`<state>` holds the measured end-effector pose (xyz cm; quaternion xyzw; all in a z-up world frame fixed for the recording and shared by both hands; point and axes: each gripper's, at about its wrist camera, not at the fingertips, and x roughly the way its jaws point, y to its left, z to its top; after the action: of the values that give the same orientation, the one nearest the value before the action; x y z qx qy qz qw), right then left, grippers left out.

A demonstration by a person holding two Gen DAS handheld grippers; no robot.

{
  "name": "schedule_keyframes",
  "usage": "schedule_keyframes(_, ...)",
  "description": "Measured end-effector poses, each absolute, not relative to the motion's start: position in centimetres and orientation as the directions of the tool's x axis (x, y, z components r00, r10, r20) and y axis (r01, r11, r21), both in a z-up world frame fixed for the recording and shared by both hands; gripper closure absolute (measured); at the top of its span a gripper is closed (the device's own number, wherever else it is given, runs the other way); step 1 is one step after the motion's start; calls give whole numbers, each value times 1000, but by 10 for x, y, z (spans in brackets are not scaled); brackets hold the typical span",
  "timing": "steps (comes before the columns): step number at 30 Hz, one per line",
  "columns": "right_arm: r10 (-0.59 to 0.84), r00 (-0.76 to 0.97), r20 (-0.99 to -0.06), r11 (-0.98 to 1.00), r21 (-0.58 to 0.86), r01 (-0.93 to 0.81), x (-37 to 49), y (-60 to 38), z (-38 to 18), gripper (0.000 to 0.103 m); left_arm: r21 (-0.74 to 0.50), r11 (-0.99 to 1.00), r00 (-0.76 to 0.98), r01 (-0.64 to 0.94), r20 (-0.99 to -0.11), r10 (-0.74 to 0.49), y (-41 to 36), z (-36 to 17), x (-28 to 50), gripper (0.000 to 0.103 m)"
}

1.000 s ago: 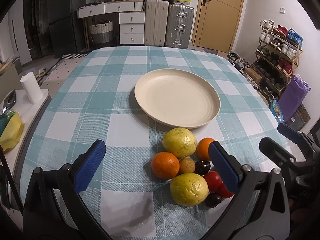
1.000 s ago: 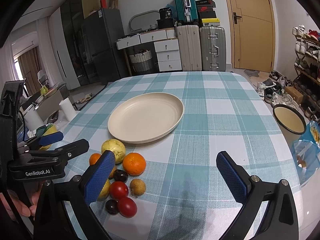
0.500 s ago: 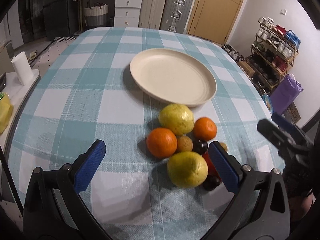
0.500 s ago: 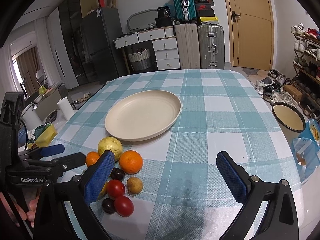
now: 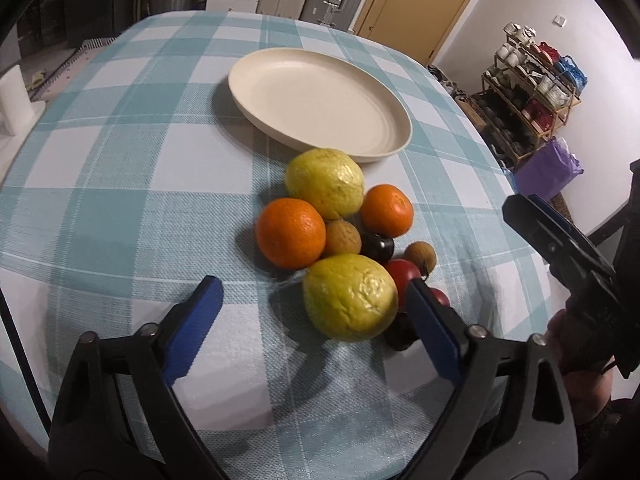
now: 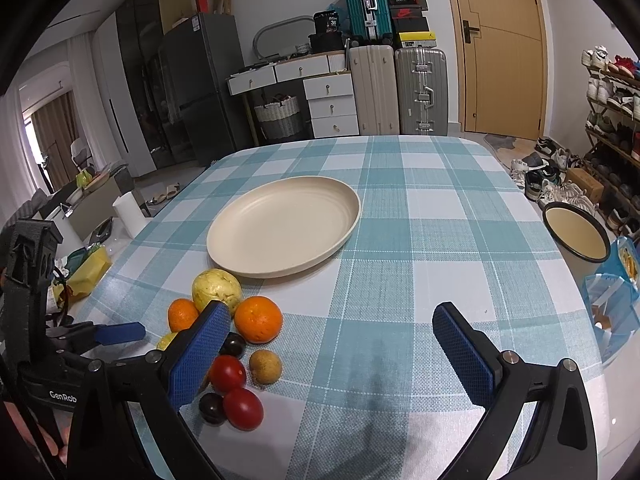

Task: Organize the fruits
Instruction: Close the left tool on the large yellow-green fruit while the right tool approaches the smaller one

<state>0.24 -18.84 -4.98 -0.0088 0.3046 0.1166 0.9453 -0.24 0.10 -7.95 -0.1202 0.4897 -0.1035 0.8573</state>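
A cluster of fruit lies on the checked tablecloth in front of an empty cream plate (image 5: 320, 96) (image 6: 284, 224). In the left wrist view the near yellow-green fruit (image 5: 350, 297) sits between the tips of my open left gripper (image 5: 316, 320), apart from both pads. Behind it are a big orange (image 5: 291, 233), a second yellow-green fruit (image 5: 325, 183), a small orange (image 5: 387, 210), brown and dark small fruits and red tomatoes (image 5: 402, 276). My right gripper (image 6: 332, 352) is open and empty, right of the pile; tomatoes (image 6: 242, 408) lie by its left pad.
The left gripper shows at the left of the right wrist view (image 6: 100, 334); the right gripper shows at the right of the left wrist view (image 5: 560, 244). A bowl (image 6: 576, 236) stands past the table's right edge. A paper roll (image 6: 129, 214) stands on a side table at left.
My left gripper has moved forward and down, so the near yellow-green fruit now sits between its tips. The right gripper has barely shifted. The fruits have not moved.
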Motion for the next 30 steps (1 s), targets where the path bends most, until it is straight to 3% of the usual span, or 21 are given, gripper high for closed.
schedule_keyframes(7,212,784,-583,973,51,-226,3,-189,-53,0,-419,905,451,73,-796,-404,3,-88,0,40)
schedule_keyframes(9,212,784,-584,973,48,-227,4,-188,-54,0,-456,886,434,88,-783,-446,2,-91,1,55)
schedule_keyframes(30,253,756,-604,958,47,-283,18,-169,-53,0,-526,840,442,135,-727,-526,21,-89,-3,55)
